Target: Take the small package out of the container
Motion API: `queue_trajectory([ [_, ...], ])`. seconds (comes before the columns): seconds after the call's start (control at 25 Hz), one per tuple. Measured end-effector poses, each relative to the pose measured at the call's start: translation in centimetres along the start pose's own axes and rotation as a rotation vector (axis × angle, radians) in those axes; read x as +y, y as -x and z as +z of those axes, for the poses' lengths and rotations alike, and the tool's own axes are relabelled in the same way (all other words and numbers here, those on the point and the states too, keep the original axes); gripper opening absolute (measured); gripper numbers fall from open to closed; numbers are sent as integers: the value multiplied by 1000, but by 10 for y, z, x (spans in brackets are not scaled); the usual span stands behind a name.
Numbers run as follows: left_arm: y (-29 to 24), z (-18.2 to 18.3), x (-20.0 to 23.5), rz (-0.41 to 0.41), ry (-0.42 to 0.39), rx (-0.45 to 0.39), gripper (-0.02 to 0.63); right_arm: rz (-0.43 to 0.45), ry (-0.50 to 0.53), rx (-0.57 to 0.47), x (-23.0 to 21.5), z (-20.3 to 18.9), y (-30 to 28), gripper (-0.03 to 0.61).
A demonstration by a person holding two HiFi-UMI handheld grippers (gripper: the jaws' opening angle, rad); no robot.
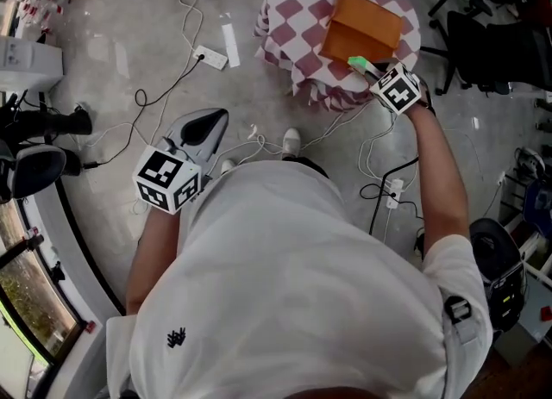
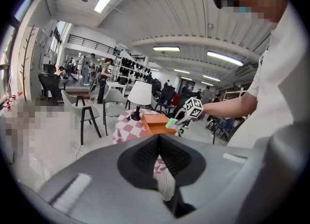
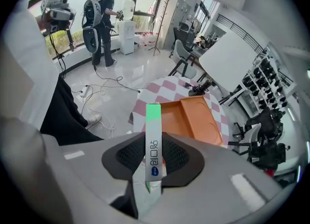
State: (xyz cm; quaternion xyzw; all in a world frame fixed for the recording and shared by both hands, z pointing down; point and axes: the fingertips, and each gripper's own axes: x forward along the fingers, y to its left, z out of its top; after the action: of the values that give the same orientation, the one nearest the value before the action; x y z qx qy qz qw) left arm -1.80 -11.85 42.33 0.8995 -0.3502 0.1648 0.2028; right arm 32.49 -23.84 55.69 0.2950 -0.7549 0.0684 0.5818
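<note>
Here the checked table (image 1: 289, 52) carries the orange container (image 1: 362, 27). The right gripper (image 1: 373, 74) hangs at its near edge, pads pinching the small package (image 3: 153, 136) edgewise, clear of the container. The left gripper (image 2: 162, 145) hangs low beside the person, jaws pressed together on nothing. The package looks thin and slick and stands well proud of the pads, so a knock against the container's rim could twist it loose. Only the right gripper view shows the pinch; the head view shows just the green tip.
</note>
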Motion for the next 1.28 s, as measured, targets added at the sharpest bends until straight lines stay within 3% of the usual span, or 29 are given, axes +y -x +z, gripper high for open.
queue_trajectory([
  [0.76,94,-62,8,-73,-30,5,55,8,-113,-118,175,79,100,94],
  [1.28,127,-94,10,-93,-52,16,55,4,-145,-146,242,96,127,94],
])
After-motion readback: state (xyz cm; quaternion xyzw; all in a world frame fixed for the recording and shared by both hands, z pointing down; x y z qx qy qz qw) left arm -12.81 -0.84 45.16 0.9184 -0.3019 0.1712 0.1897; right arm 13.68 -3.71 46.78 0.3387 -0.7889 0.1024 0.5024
